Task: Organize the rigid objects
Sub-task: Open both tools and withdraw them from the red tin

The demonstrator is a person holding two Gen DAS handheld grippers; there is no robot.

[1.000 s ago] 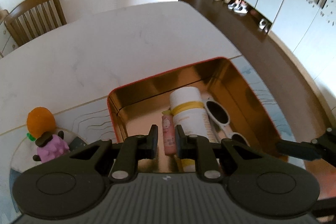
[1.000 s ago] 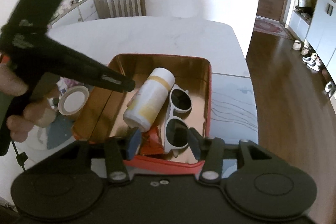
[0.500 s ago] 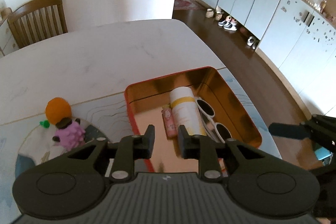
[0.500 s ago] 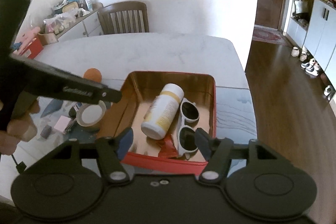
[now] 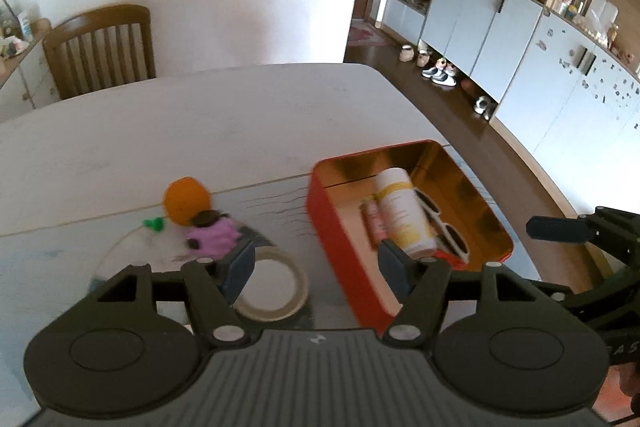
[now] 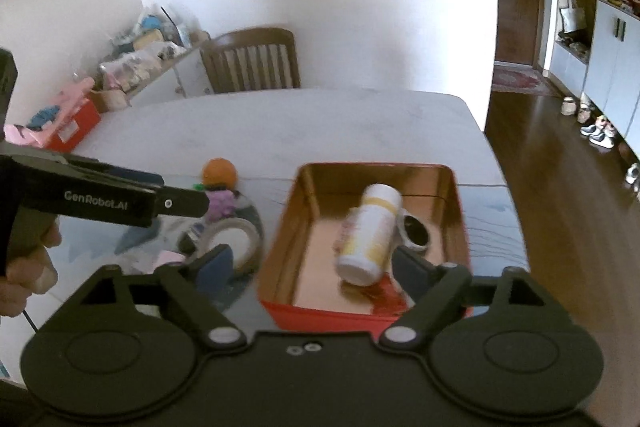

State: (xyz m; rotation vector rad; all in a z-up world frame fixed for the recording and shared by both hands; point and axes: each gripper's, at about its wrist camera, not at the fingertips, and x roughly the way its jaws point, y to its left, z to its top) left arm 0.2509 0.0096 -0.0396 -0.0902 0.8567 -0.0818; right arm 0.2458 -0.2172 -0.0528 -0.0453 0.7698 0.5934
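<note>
I hold both tools empty, jaws spread: left tool [image 5: 316, 263], right tool [image 6: 308, 267]. The red rectangular metal tin [image 5: 340, 227] holds the white bottle [image 5: 404, 215]. Next target, I judge: beige tape ring [image 5: 276, 287] left of the tin, requiring descent over its rim.

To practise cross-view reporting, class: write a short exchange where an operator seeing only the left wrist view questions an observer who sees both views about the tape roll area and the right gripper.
Operator: The left gripper blocks my view beside the tape roll. Anything there?
Observer: Yes, the right wrist view shows a pale pink item beside it.
Operator: Is the right gripper open?
Observer: Yes, its fingers stand wide apart, holding nothing, facing the red tin.
</note>
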